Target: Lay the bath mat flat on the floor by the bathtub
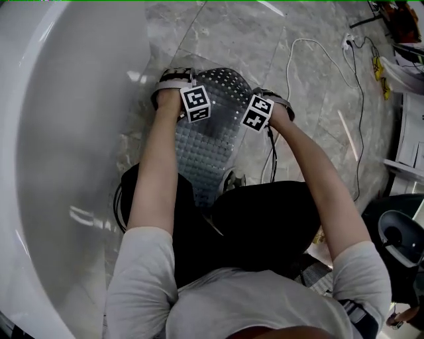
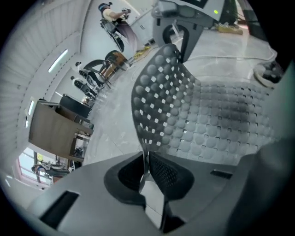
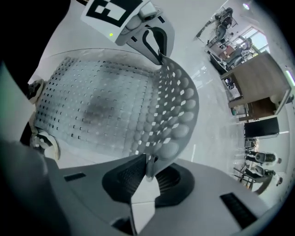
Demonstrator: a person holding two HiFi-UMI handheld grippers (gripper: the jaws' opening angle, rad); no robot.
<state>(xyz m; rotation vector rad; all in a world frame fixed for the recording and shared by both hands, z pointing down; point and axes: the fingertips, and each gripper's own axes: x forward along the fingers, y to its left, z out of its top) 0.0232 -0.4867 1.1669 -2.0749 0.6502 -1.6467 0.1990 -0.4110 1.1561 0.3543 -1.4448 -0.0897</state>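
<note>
Marble floor [image 1: 311, 73] beside tub [image 1: 59, 145]: mat [image 1: 209, 149], translucent grey, studded, square-holed, lies mostly flat, far end curled upward. Left gripper [image 2: 146, 165] and right gripper [image 3: 148, 169] each clamped on far-edge corner, likely to stretch mat taut before lowering it flat.

No word, number or brand name could be read anywhere. The only printed signs were black-and-white square markers, which were blocky coded patterns and not letters. Some stood on the faces of the left cube [image 1: 196, 104], part of the left gripper [image 2: 146, 167]. Others stood on the right cube [image 1: 257, 112], part of the right gripper [image 3: 148, 169]. One marker [image 3: 113, 10] on the left cube also showed at the top of the right gripper view, cut off by the picture's edge.
</note>
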